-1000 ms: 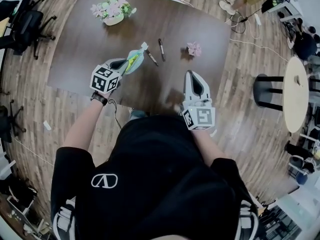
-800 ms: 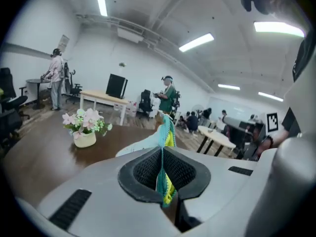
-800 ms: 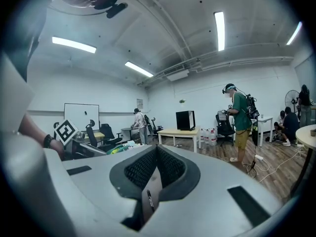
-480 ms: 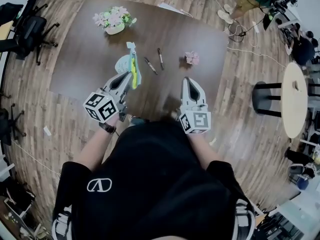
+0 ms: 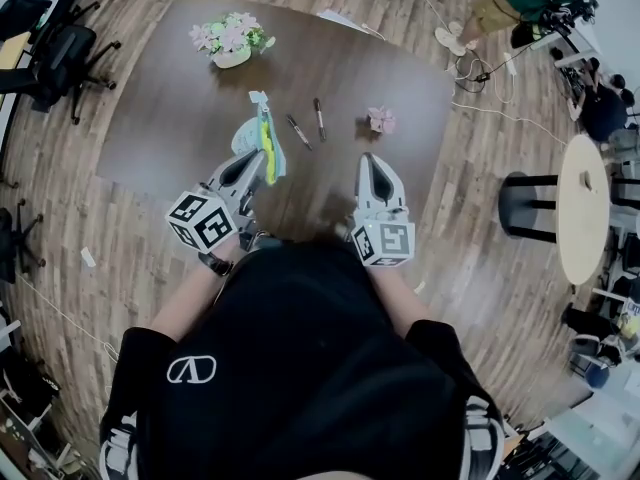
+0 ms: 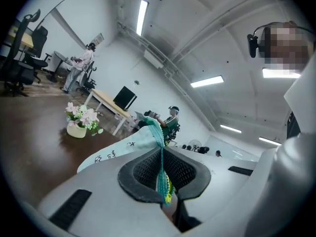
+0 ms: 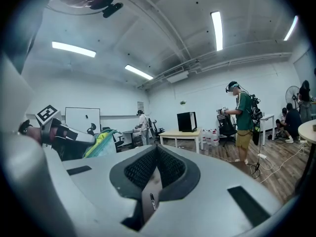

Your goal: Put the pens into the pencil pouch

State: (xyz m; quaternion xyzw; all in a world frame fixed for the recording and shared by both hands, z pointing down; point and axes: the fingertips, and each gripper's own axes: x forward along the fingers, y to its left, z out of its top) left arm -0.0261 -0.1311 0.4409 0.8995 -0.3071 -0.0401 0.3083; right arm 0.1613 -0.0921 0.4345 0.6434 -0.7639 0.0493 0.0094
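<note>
Surface [image 5: 160, 128]: dark wood-look top. It carries flowers [image 5: 230, 40] at its 11 o'clock and a small pink item [image 5: 380, 120] toward 2 o'clock. Pouch [image 5: 262, 133]: a pale teal fabric piece with a yellow-green strip, held clear above the surface and rising toward 12 o'clock from the left tool [image 5: 258, 164]. In the left gripper view that tool's [image 6: 162, 174] jaws are clamped narrow on a thin edge of the pouch [image 6: 148, 137]. Judged light, soft and floppy, so it will sag and fold. One pinch is unlikely to keep the mouth open, and a second hold on the opposite lip looks advisable. Right tool [image 5: 371, 160]: at 3 o'clock of the left one, jaws closed together with nothing between them, as the right gripper view [image 7: 157, 154] confirms. Pens [image 5: 298, 131]: two dark slim sticks lying on the surface at 1 o'clock of the pouch, not yet inside it. Judged light, rigid, smooth and prone to roll, so mid-barrel is the sensible hold. Writing: black hand-drawn characters on the pouch side [image 6: 112, 155], not legible. The shirt shows a white emblem [image 5: 190, 369] without lettering.
</note>
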